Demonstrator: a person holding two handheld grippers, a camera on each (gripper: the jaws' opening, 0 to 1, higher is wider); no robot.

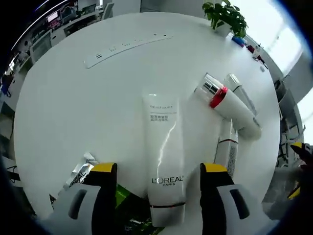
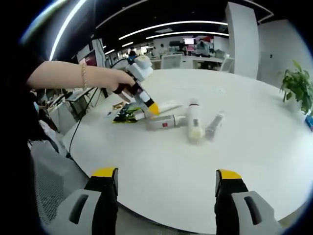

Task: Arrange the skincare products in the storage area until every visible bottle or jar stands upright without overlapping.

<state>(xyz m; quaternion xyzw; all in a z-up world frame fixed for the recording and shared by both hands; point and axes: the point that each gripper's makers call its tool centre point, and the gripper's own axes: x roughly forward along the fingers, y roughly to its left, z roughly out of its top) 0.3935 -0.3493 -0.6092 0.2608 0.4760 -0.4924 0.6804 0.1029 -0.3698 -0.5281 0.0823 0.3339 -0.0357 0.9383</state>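
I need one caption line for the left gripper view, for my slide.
Open left gripper poised over a lying L'Oreal tube on a white round table, more bottles lying beside it.

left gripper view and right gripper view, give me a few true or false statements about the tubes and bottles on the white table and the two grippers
1. The L'Oreal tube lies flat between the open jaws of the left gripper. True.
2. The bottle with the red band stands upright. False: it lies on its side on the white table.
3. The right gripper grips a bottle. False: its jaws are open with nothing between them, hovering near the table edge.
4. A potted plant stands at the far edge of the table. True.
5. Every bottle is already upright. False: those seen in the right gripper view lie flat.
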